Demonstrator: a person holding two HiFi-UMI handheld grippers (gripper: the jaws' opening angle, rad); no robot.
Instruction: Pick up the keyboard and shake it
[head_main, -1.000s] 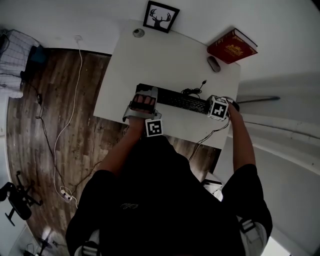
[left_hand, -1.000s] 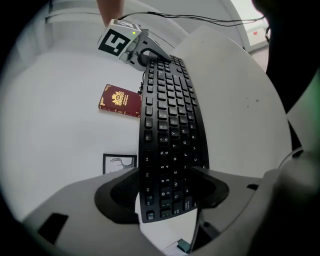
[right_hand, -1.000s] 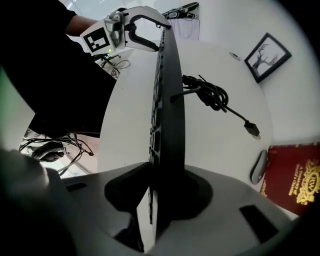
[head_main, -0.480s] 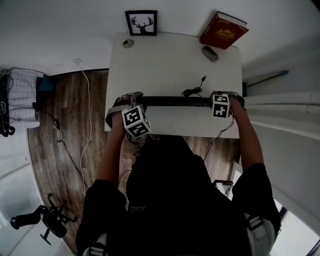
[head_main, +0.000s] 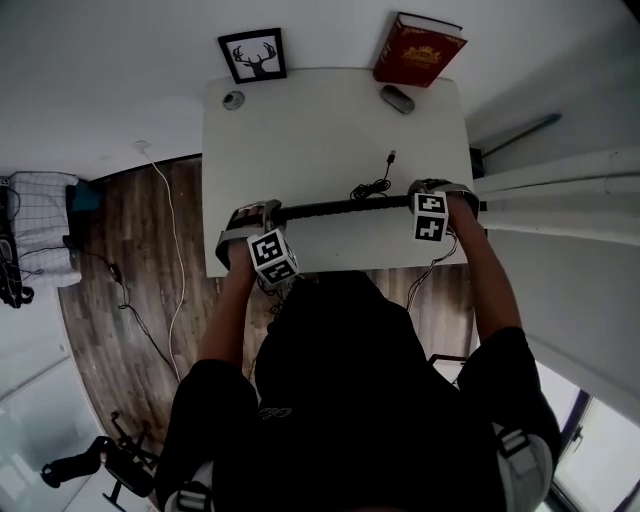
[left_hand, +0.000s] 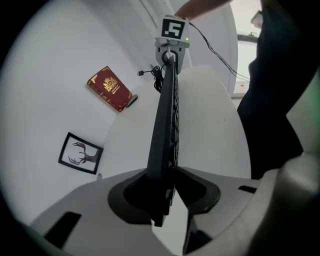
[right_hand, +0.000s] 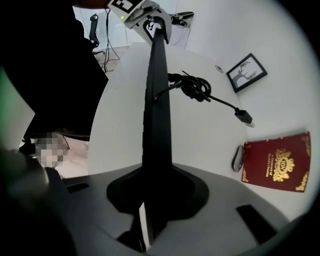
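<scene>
Black plastic keyboard (head_main: 340, 208), stiff and likely light, is turned on edge. The left gripper (left_hand: 165, 187) and right gripper (right_hand: 150, 200) have just been closing, and their fingers now clamp its short ends. Those are good holds, though the smooth edges could slip.

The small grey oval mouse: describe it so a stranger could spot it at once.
Start at the white rectangular table and go to its far right corner, by the dark red hardcover book. The mouse sits just in front of that book, the only small rounded grey thing there.
</scene>
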